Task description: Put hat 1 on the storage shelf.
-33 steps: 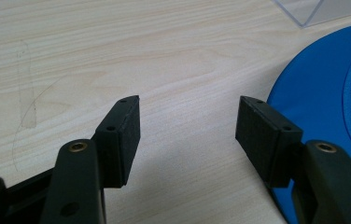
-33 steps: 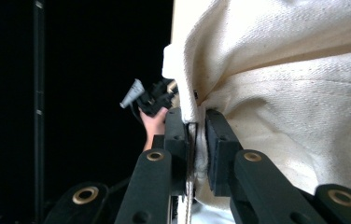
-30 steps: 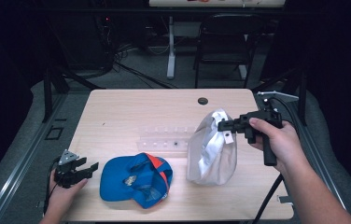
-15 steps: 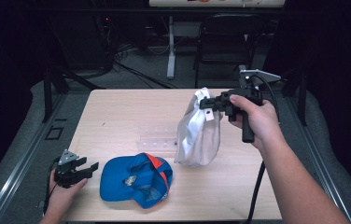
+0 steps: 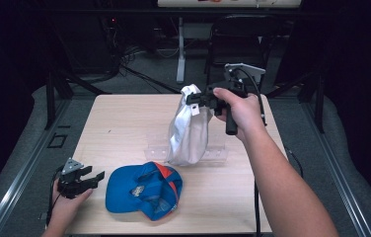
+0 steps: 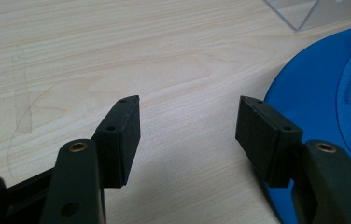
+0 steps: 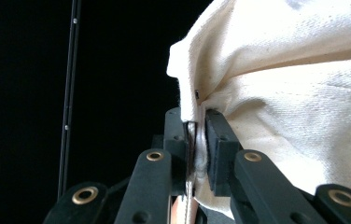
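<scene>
My right gripper (image 5: pixel 193 98) is clenched on the white cap (image 5: pixel 188 131), pinching a fold of fabric at its top edge; in the right gripper view the jaws sit nearly together with cloth (image 7: pixel 281 93) squeezed between the pads. Cap hangs from the grip above the table (image 5: pixel 124 123), its lower end down at the clear plastic stand (image 5: pixel 213 154), can't tell if it touches. My left gripper (image 5: pixel 82 178) rests near the table's front left corner, jaws spread, nothing between them, just bare wood in the left gripper view. Blue cap (image 5: pixel 144 190) lies flat just beside it on the table; its brim (image 6: pixel 313 98) sits next to one pad.
</scene>
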Demonstrator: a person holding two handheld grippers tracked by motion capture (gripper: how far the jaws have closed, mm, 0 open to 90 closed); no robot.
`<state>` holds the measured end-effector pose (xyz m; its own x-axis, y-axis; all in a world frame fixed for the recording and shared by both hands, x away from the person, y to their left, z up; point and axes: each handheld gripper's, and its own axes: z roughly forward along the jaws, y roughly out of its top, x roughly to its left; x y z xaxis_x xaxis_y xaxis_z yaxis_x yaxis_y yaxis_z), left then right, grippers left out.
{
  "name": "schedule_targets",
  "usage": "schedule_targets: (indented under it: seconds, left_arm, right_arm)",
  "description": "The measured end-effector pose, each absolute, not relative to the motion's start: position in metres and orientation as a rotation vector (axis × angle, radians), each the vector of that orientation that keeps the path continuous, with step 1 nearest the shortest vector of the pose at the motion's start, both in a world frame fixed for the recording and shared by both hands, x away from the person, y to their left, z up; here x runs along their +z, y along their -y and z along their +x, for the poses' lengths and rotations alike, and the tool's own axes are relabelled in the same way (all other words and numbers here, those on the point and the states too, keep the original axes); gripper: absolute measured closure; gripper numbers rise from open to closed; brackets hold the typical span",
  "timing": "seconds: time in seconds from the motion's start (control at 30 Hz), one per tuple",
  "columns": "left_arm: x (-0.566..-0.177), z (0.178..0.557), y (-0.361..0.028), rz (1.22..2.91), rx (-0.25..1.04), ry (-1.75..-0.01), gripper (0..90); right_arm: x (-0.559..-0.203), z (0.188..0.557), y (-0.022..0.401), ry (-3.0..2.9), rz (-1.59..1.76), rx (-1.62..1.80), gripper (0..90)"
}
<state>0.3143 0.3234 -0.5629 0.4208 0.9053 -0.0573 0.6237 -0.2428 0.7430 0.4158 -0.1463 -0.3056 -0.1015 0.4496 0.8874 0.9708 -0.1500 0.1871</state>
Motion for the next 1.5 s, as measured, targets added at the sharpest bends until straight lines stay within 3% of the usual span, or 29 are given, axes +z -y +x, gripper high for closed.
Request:
schedule_targets:
  seconds: [0.9,1.5]
  left_arm:
    - [-0.552,0.310,-0.309,1.962,0.541,-1.201,40.5]
    - [-0.547,0.309,-0.298,1.951,0.548,-1.151,40.6]
  right_arm:
    - [-0.323,0.465,0.110,1.507,-1.740,-1.270,80.9]
    - [-0.324,0.461,0.131,1.547,-1.778,-1.239,81.1]
